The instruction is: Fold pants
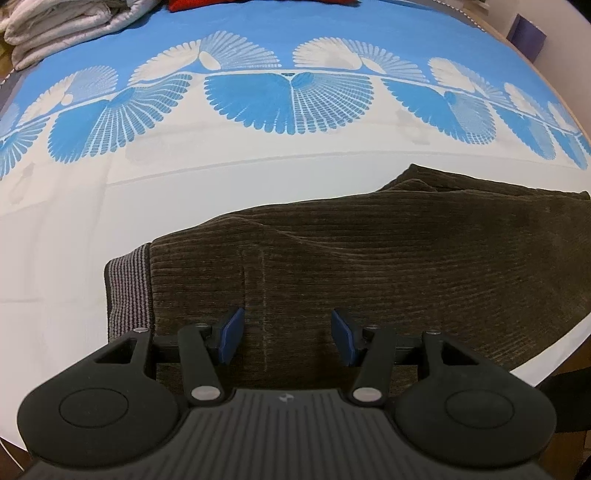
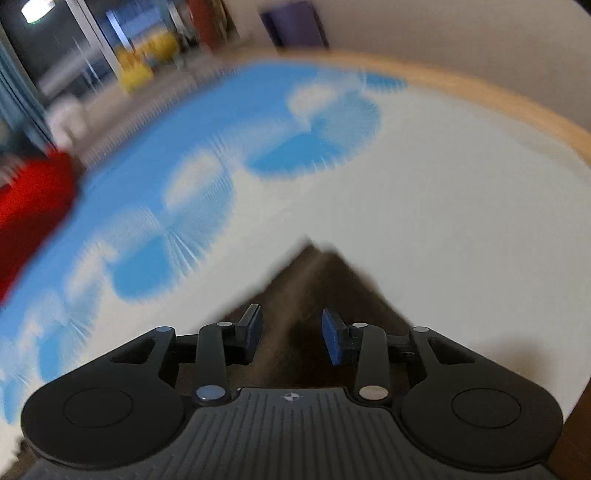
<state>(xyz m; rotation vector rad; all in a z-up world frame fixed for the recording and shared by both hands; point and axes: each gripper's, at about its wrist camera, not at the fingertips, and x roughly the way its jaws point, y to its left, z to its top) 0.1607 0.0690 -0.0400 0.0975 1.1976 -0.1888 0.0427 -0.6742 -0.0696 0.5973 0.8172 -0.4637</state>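
The dark olive-brown corduroy pants [image 1: 369,266] lie folded on the white part of the blue-and-white fan-patterned bed sheet [image 1: 258,33]; their grey striped waistband [image 1: 129,288] is at the pants' left end. My left hand-held gripper [image 1: 287,334] hovers over the pants near that waistband, pads apart, grasping nothing. My right hand-held gripper [image 2: 291,334] is released above a pointed corner of the pants [image 2: 314,266], in a blurred view.

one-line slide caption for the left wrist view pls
Open left claw poised over dark corduroy pants lying on a blue-and-white patterned bedsheet.
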